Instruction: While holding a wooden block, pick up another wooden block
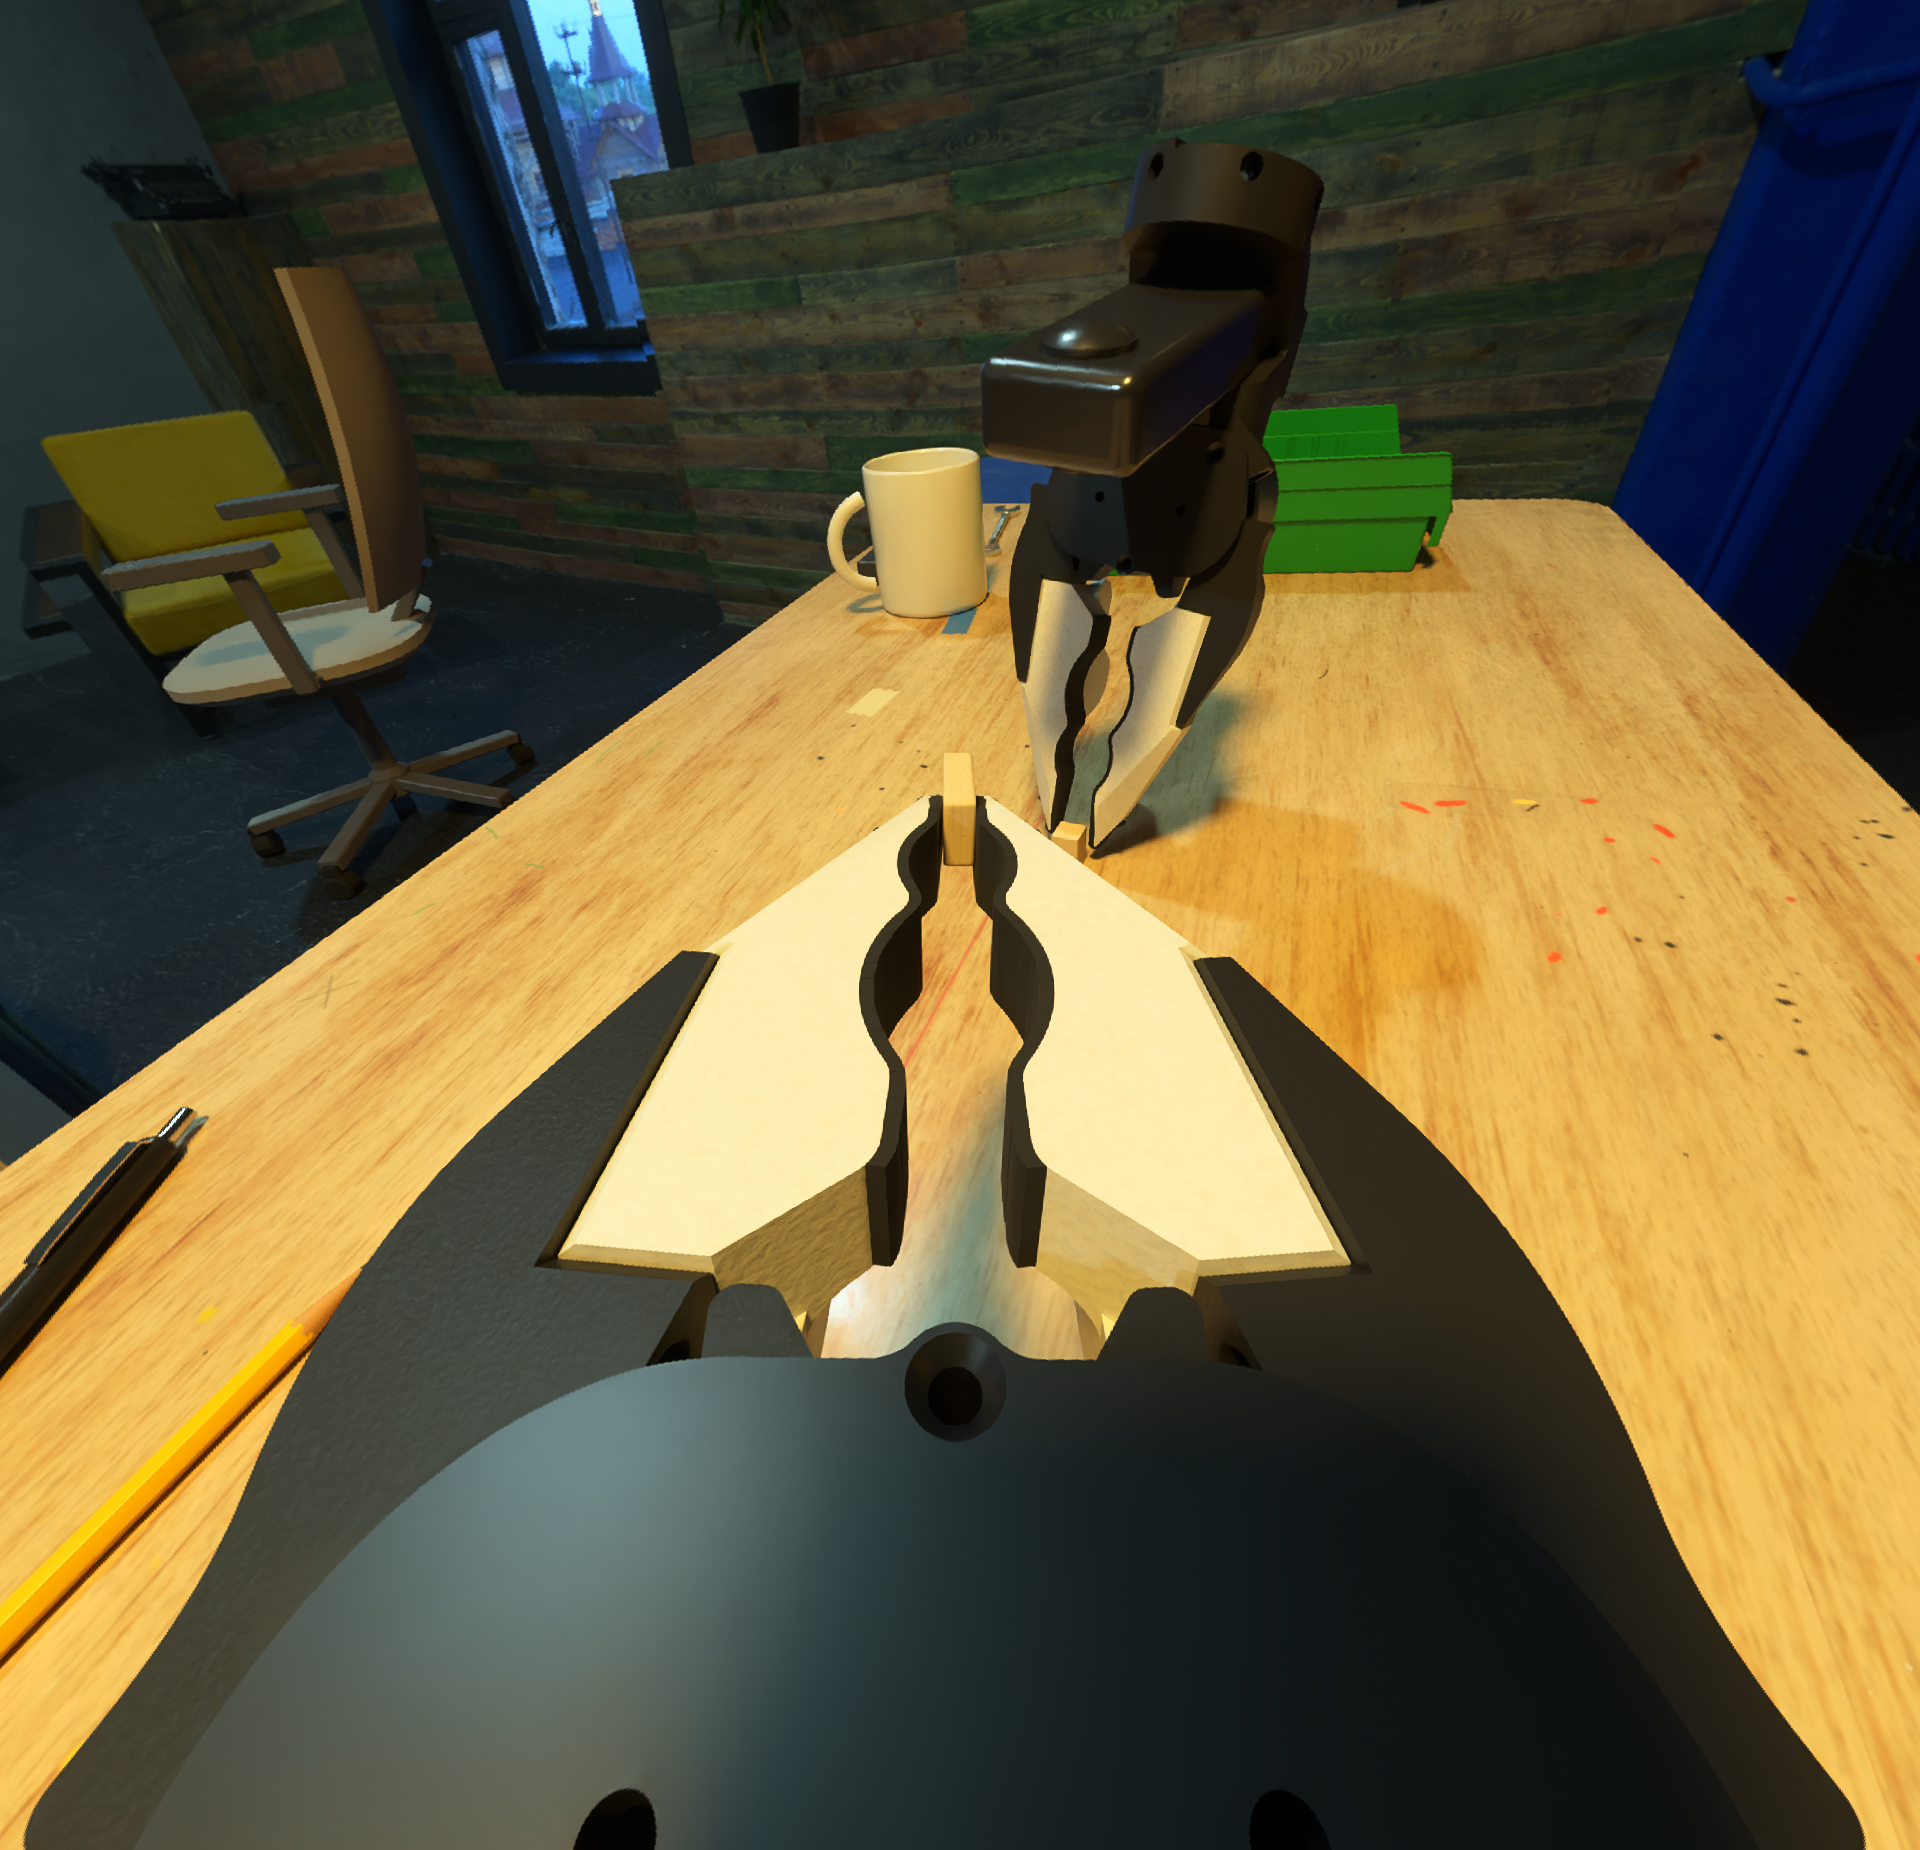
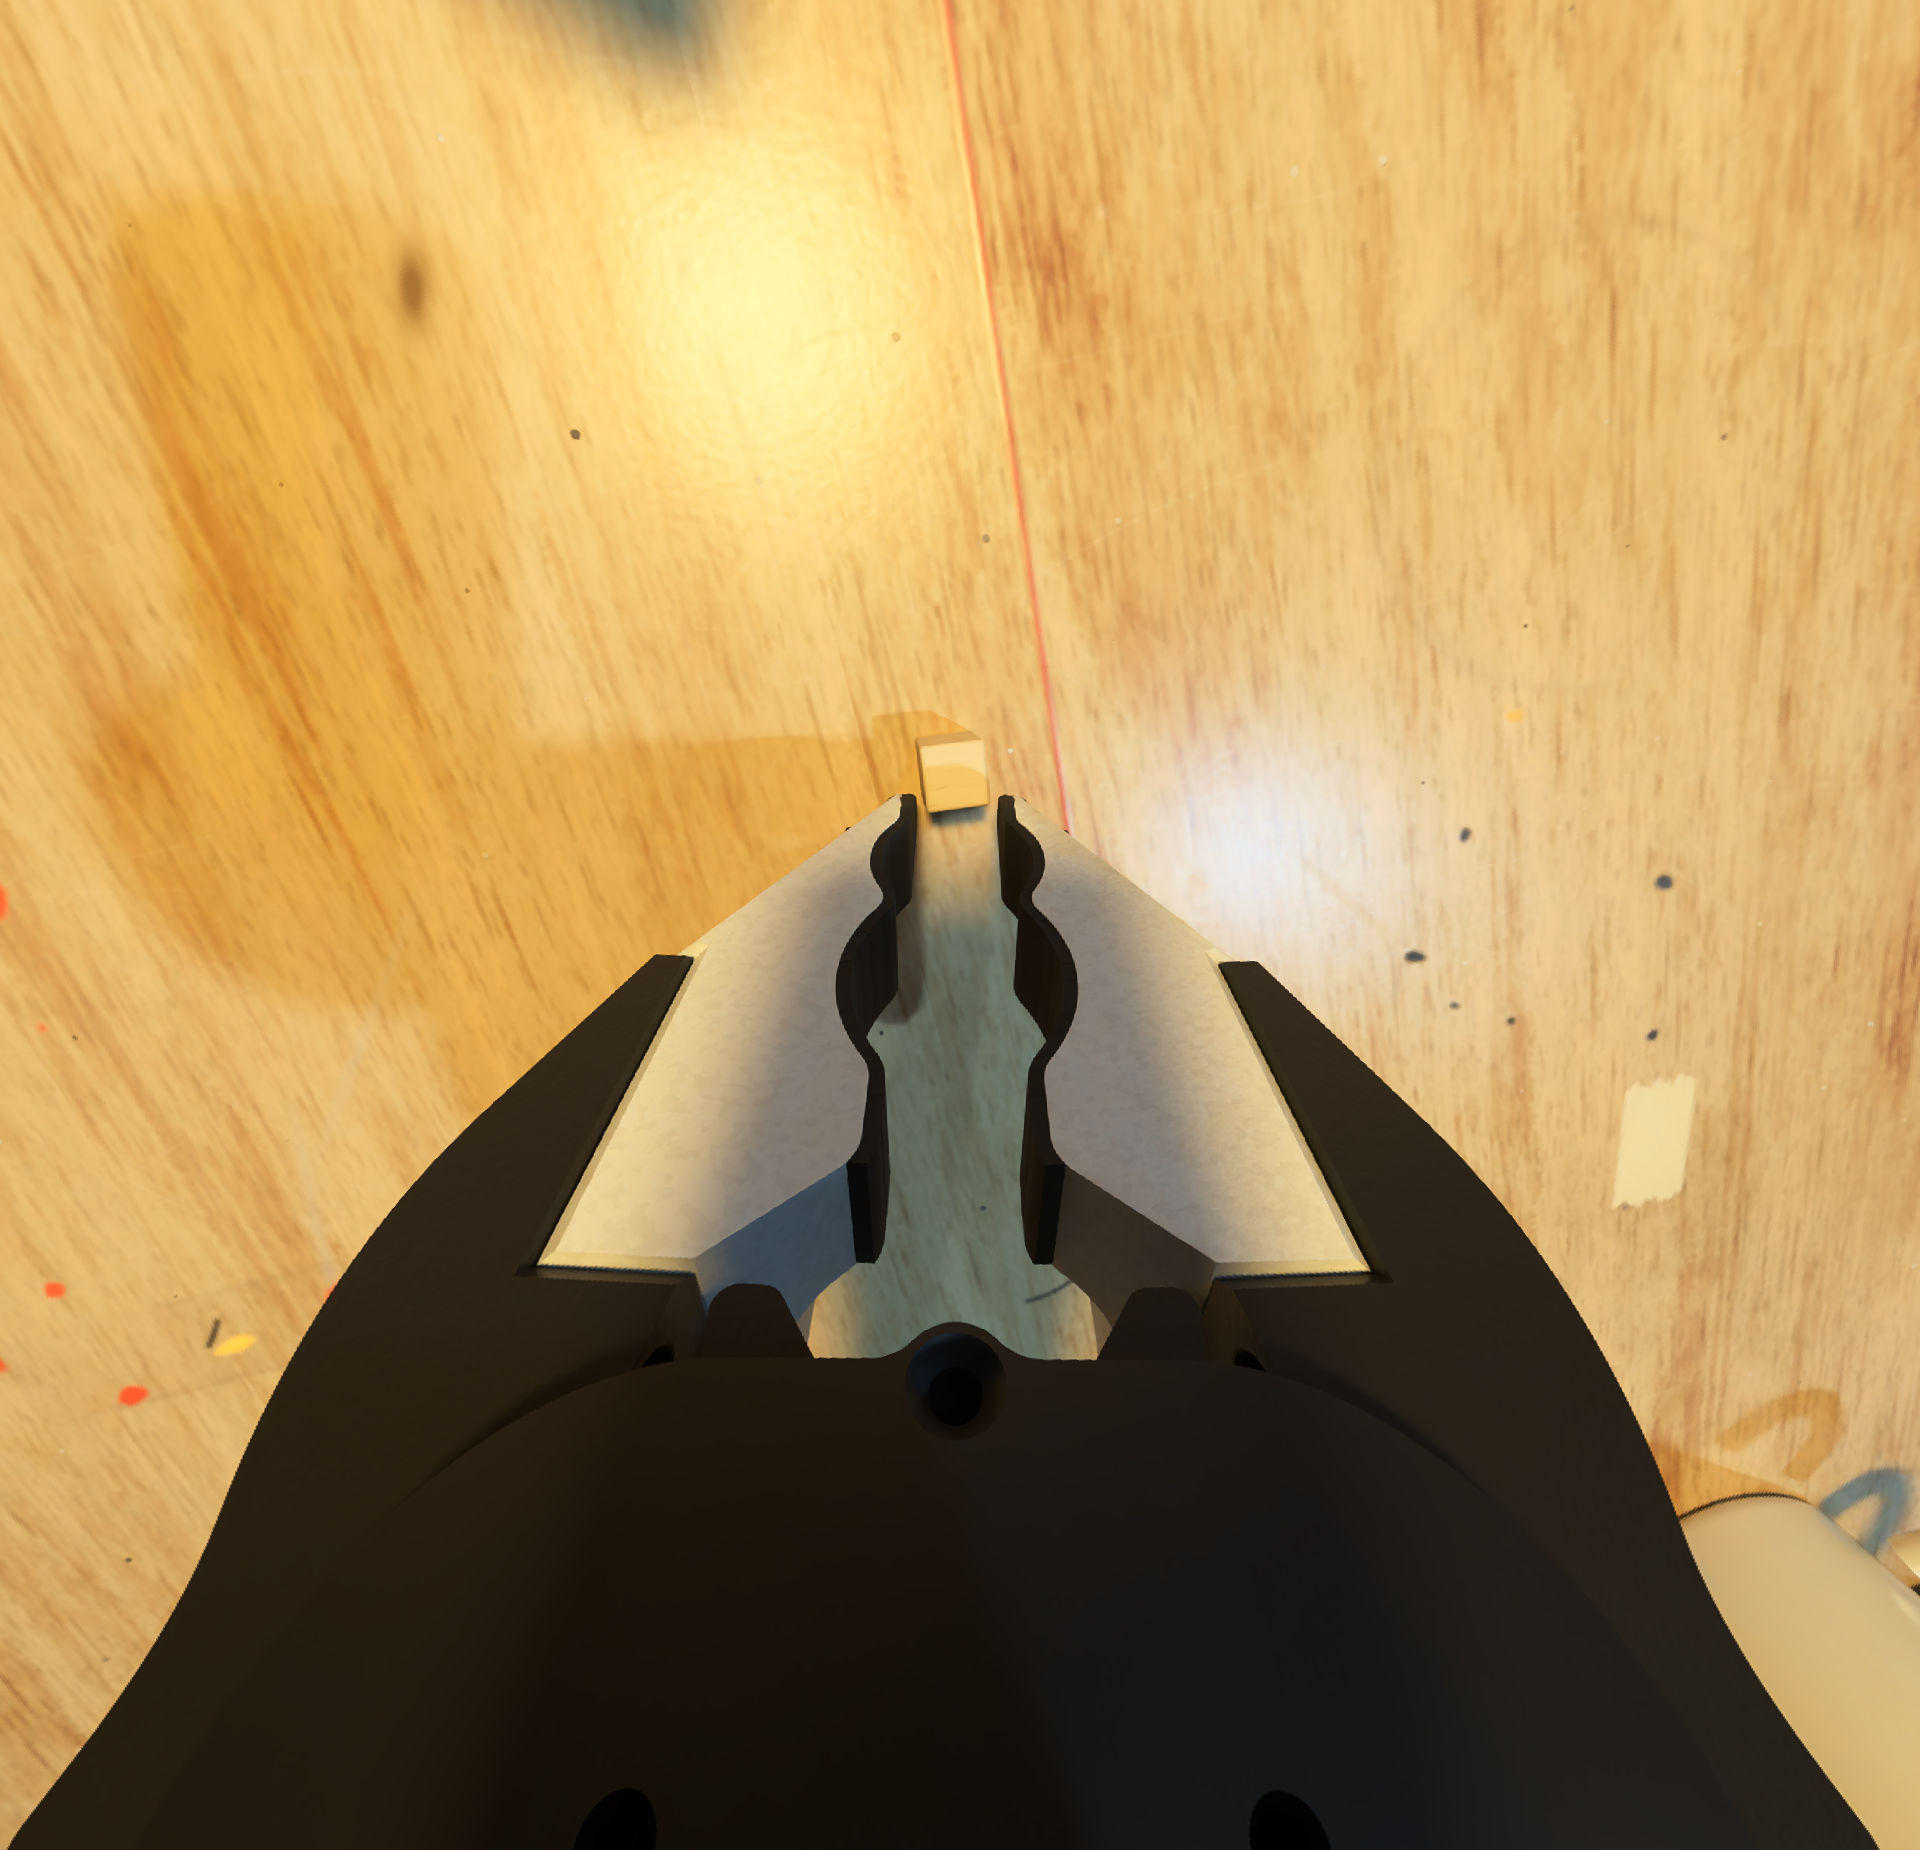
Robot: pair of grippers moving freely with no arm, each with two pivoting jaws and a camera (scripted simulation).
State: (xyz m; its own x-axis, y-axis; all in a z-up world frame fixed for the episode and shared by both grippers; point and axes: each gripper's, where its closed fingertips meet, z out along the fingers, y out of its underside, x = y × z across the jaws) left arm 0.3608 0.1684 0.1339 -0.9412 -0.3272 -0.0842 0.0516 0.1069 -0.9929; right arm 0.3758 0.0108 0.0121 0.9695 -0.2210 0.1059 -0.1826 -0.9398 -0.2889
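1. Wooden planks line the back wall behind a long wooden table point(image 1: 1455, 969), with a window, an office chair point(image 1: 312, 595) and a yellow armchair point(image 1: 177, 512) off the table's left edge.
2. Only the left wrist view shows the room, a white mug point(image 1: 925, 533) and a green bin point(image 1: 1351, 501) near the far edge, and a pen point(image 1: 94, 1229) and pencil point(image 1: 156, 1468) at the near left edge.
3. That view's left gripper point(image 1: 958, 813) is closed on a pale wooden block point(image 1: 958, 808), pinched between its fingertips, long axis upright, off the table.
4. The right gripper point(image 1: 1075, 839) points steeply down mid-table, its tips either side of a second block point(image 1: 1070, 839).
5. From the right wrist view, the right gripper point(image 2: 956, 813) is parted, gripping nothing; the small second block point(image 2: 951, 777) lies on the tabletop just beyond the tips, its long axis hard to tell.
6. A thin red line point(image 2: 997, 366) and paint specks mark the tabletop point(image 2: 1455, 450).
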